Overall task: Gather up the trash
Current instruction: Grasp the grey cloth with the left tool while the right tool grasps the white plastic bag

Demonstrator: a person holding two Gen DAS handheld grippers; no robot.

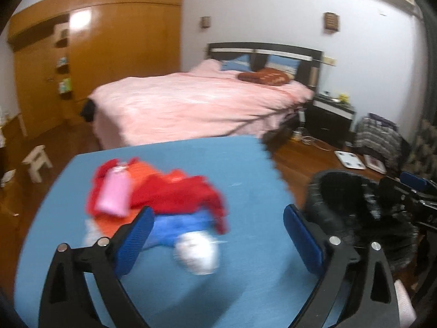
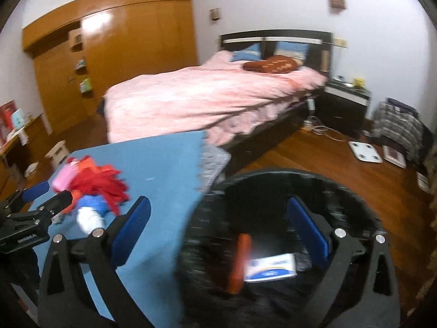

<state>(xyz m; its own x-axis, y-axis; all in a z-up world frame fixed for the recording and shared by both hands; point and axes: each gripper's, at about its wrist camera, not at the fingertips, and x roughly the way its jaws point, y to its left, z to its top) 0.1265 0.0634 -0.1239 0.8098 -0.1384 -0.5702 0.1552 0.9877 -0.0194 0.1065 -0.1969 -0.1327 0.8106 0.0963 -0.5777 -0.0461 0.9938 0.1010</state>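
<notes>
Blue covering spans the table (image 1: 245,169), on which the trash lies in one loose pile: a red wrapper (image 1: 177,194), a pink packet (image 1: 113,194) resting on its left part, a blue wrapper (image 1: 177,224) below it, and a crumpled white wad (image 1: 198,251) nearest me. My left hand-held gripper (image 1: 218,235) hangs over this pile with its blue pads spread wide — released, grasping nothing. My right hand-held gripper (image 2: 218,227) is likewise spread and empty, poised above the black trash bin (image 2: 355,199) that stands just beside the table's right edge. Inside the bin lie an orange piece (image 2: 240,262) and a white-and-blue packet (image 2: 270,268). Background: a bed (image 2: 191,104) with pink bedding — blurred by motion.
</notes>
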